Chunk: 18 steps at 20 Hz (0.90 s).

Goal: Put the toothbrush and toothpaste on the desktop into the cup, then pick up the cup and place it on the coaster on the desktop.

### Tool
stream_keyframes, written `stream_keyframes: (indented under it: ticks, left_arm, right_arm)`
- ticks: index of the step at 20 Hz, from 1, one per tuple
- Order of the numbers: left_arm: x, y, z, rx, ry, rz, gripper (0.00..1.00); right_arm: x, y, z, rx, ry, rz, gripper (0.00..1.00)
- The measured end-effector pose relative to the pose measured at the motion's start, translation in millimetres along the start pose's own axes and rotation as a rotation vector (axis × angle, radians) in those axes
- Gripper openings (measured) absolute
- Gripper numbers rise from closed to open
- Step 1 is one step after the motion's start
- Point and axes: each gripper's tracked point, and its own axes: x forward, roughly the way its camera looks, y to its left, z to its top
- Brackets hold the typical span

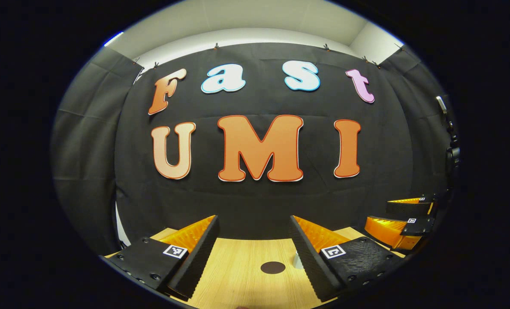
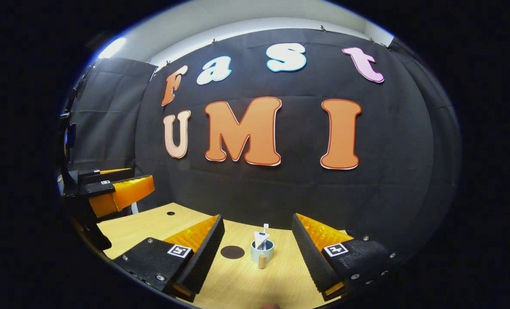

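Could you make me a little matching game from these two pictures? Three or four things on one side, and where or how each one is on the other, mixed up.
Things:
1. cup
2. coaster
3. toothpaste
4. right gripper

Places or states:
A. standing inside the cup
B. a dark round disc lying flat on the desk, nothing on it
C. open, fingers spread, holding nothing
D. on the wooden desk beside the coaster, not on it

Pairs: 1-D, 2-B, 3-A, 4-C
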Motion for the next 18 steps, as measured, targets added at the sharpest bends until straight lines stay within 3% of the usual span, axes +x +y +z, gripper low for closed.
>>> stream_keyframes:
  ticks: [4,7,18]
  left_arm:
    - [-11,6,0,-0.013,0.012,0.036,0.96]
    - [-20,11,2,-0.027,0.012,0.024,0.96]
    - [-45,47,-9,-0.008,0.009,-0.109,0.97]
  right_arm:
    - [-9,13,-3,0.008,0.012,0.046,0.96]
    - [-17,17,1,0.022,0.021,0.036,0.96]
    - [-51,35,15,-0.027,-0.021,-0.122,0.96]
